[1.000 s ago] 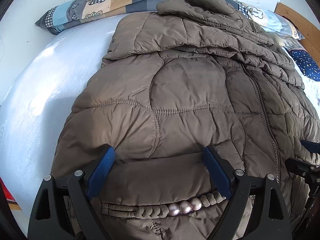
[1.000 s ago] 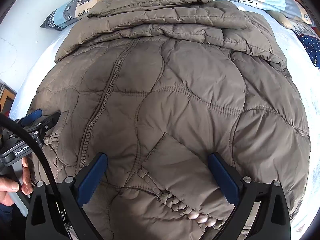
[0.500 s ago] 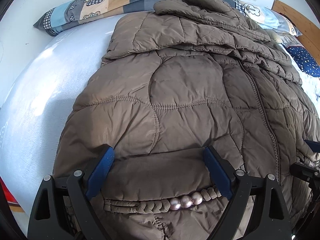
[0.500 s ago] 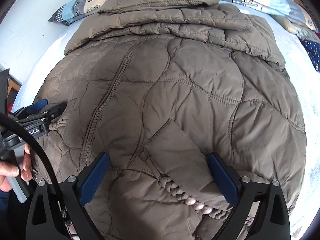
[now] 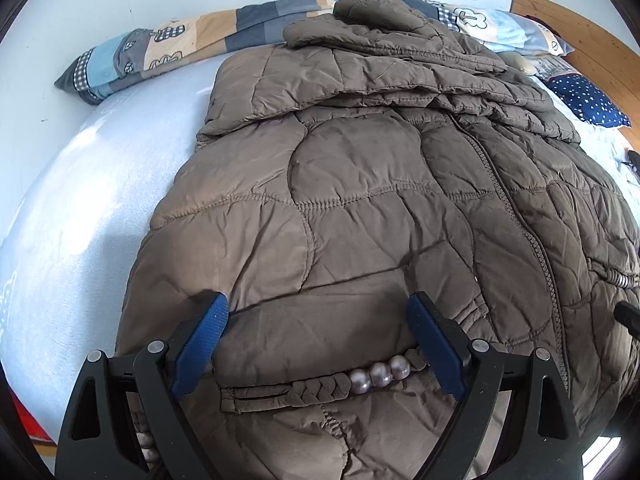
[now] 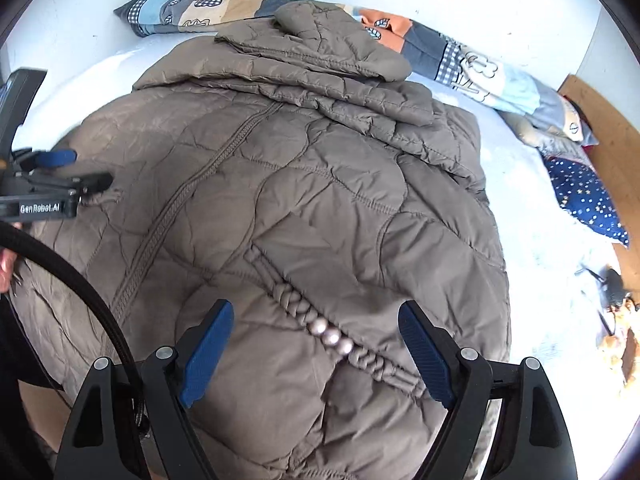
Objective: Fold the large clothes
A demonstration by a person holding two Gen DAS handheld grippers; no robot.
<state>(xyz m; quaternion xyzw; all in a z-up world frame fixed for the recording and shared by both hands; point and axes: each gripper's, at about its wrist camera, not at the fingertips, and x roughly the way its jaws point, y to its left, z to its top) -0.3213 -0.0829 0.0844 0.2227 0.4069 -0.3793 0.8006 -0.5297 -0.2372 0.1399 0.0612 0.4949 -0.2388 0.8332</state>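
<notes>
A large brown quilted coat (image 5: pixel 360 200) lies spread on the white bed, front up, zipper running lengthwise, sleeves and hood folded across the far end. It also fills the right wrist view (image 6: pixel 300 200). My left gripper (image 5: pixel 316 344) is open, its blue pads hovering over the coat's near hem by a braided trim with three pearl beads (image 5: pixel 378 374). My right gripper (image 6: pixel 316 352) is open over the other hem pocket, its beads (image 6: pixel 332 336) between the jaws. The left gripper also shows at the left of the right wrist view (image 6: pixel 60 176).
The white bed sheet (image 5: pixel 80 208) extends to the left. A patchwork pillow (image 5: pixel 168 52) lies along the wall at the bed's head. A navy star-print pillow (image 6: pixel 584 200) and a wooden bed frame (image 6: pixel 612 136) lie on the right.
Both grippers have drawn back and lifted a little from the hem, staying open. The right wrist view has swung rightward, showing more of the bed's right side.
</notes>
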